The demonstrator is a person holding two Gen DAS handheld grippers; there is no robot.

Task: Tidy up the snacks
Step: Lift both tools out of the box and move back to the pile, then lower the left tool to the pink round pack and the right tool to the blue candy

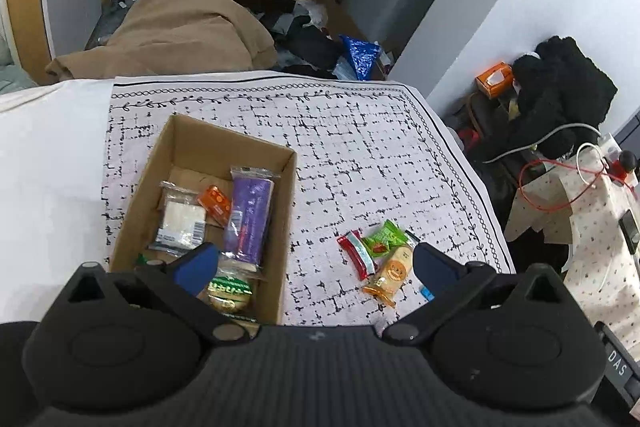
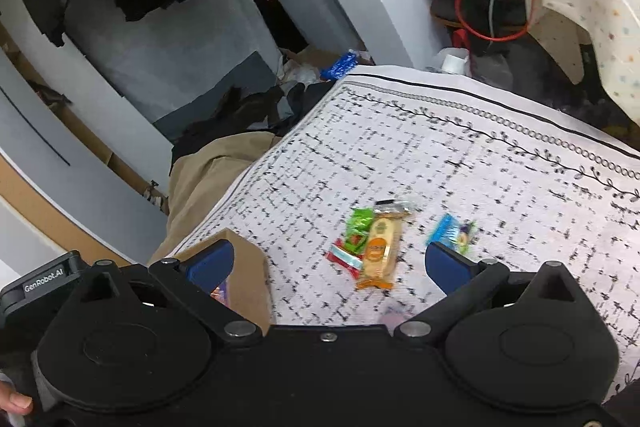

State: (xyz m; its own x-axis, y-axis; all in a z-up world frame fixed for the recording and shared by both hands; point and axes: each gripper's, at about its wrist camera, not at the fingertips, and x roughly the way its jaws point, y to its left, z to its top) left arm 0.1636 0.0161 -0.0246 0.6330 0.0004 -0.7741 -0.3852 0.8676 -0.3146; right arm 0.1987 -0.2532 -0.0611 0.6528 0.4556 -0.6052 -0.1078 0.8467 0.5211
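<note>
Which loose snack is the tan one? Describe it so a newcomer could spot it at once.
On the patterned cloth, right of the cardboard box, lies a small cluster of packets. The tan packet is the longest, with an orange round print, overlapping the green packet and red packet.

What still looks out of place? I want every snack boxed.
Four snacks lie loose on the tablecloth outside the cardboard box: red packet, green packet, orange-yellow packet, blue packet.
</note>
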